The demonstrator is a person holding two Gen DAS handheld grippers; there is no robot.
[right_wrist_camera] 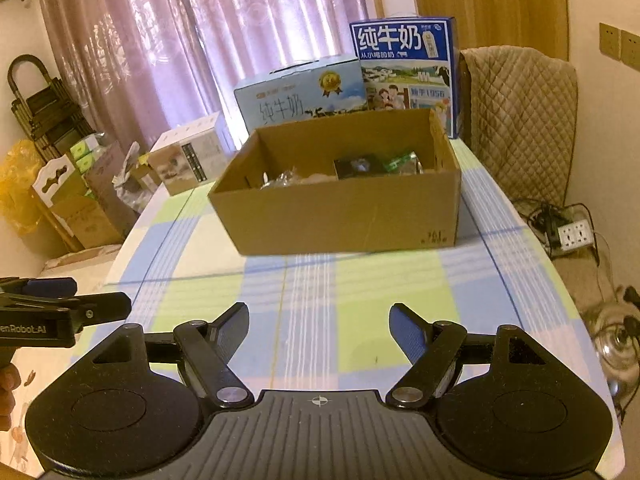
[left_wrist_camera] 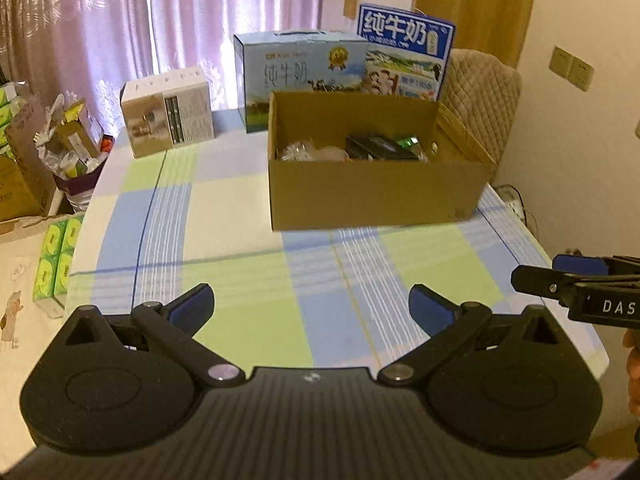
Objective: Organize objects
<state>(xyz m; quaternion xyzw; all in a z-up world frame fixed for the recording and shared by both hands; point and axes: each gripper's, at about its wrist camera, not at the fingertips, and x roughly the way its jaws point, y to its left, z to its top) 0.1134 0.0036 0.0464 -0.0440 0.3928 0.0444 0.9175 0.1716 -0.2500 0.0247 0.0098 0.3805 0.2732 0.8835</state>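
An open brown cardboard box point(left_wrist_camera: 376, 196) point(right_wrist_camera: 344, 216) stands on the checked tablecloth ahead of both grippers. Inside it lie a clear plastic bag point(left_wrist_camera: 298, 150) point(right_wrist_camera: 286, 180), a black packet point(left_wrist_camera: 380, 147) point(right_wrist_camera: 356, 166) and something green point(left_wrist_camera: 408, 142) point(right_wrist_camera: 398, 162). My left gripper point(left_wrist_camera: 312, 300) is open over the near part of the table, with nothing between its blue pads. My right gripper point(right_wrist_camera: 320, 320) is open too and empty. Each gripper shows at the other view's edge: the right gripper point(left_wrist_camera: 560, 276) and the left gripper point(right_wrist_camera: 92, 300).
Behind the cardboard box stand a light blue milk carton case point(left_wrist_camera: 300, 68) point(right_wrist_camera: 300, 96) and a dark blue one point(left_wrist_camera: 404, 52) point(right_wrist_camera: 404, 68). A small white box point(left_wrist_camera: 168, 116) point(right_wrist_camera: 184, 160) sits back left. A padded chair point(left_wrist_camera: 476, 88) point(right_wrist_camera: 520, 120) is at the right; clutter and green tissue packs point(left_wrist_camera: 56, 256) lie left of the table.
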